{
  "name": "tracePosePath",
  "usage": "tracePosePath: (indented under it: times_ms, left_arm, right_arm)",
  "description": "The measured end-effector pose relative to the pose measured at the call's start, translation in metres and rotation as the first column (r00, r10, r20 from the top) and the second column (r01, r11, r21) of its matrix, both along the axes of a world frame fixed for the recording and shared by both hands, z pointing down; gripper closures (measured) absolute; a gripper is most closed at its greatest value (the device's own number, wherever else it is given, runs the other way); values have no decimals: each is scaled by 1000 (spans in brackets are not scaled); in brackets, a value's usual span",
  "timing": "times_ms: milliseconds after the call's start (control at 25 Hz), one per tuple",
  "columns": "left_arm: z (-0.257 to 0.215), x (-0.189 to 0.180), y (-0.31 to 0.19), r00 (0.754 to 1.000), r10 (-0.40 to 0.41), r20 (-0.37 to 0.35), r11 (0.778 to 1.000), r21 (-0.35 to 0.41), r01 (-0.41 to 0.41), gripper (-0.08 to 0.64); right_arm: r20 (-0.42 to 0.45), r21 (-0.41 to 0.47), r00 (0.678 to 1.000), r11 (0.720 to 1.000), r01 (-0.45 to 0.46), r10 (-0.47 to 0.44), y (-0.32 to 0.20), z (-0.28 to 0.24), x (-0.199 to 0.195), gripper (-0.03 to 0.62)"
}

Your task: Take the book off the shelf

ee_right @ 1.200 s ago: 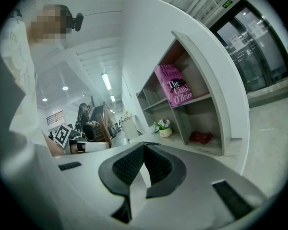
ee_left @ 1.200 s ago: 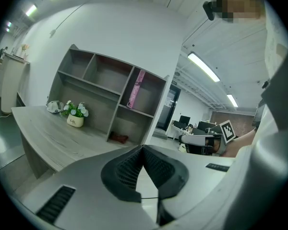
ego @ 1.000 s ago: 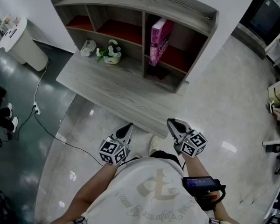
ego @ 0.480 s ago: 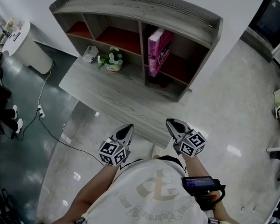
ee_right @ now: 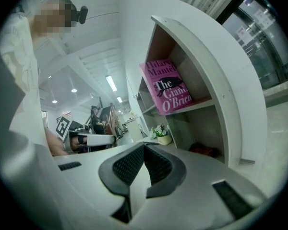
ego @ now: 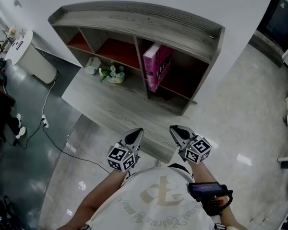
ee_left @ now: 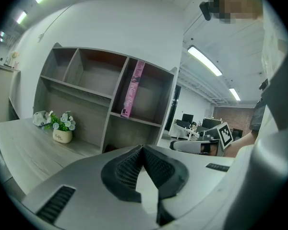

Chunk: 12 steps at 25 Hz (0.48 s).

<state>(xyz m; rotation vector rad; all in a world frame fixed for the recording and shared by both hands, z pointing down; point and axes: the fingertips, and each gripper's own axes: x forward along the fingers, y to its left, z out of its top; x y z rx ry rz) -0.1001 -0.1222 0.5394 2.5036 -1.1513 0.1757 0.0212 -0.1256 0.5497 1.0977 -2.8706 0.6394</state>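
Note:
A pink book [ego: 157, 66] stands upright in the right upper compartment of the grey wooden shelf [ego: 134, 20]; it also shows as the book [ee_left: 133, 86] in the left gripper view and the book [ee_right: 167, 87] in the right gripper view. My left gripper [ego: 137, 133] and right gripper [ego: 175, 130] hang close to my body, over the desk's near edge, well short of the shelf. Both are shut with nothing between the jaws. In the left gripper view the jaw tips of the left gripper [ee_left: 143, 148] meet; the right gripper [ee_right: 144, 145] looks the same.
The shelf stands on a grey desk [ego: 110, 102]. A small pot of white flowers [ego: 114, 73] and a white object [ego: 91, 65] sit on the desk to the book's left. A dark object [ee_right: 205, 150] lies in the compartment under the book. A white bin [ego: 26, 54] stands far left.
My view has shifted a little: the shelf and book sit lower and further left in the head view. Both grippers stay shut in about the same place near my body.

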Motion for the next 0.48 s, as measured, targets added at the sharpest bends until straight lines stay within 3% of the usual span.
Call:
tracePosePath:
  times_ms: [360, 480]
  left_arm:
    - [-10, 11, -39, 995, -89, 43, 995, 45, 87, 557]
    - [-14, 15, -52, 990, -125, 60, 991, 61, 122, 515]
  right_arm:
    - [18, 14, 997, 997, 79, -79, -35, 1, 3, 588]
    - [25, 10, 994, 994, 111, -111, -39, 4, 4, 588]
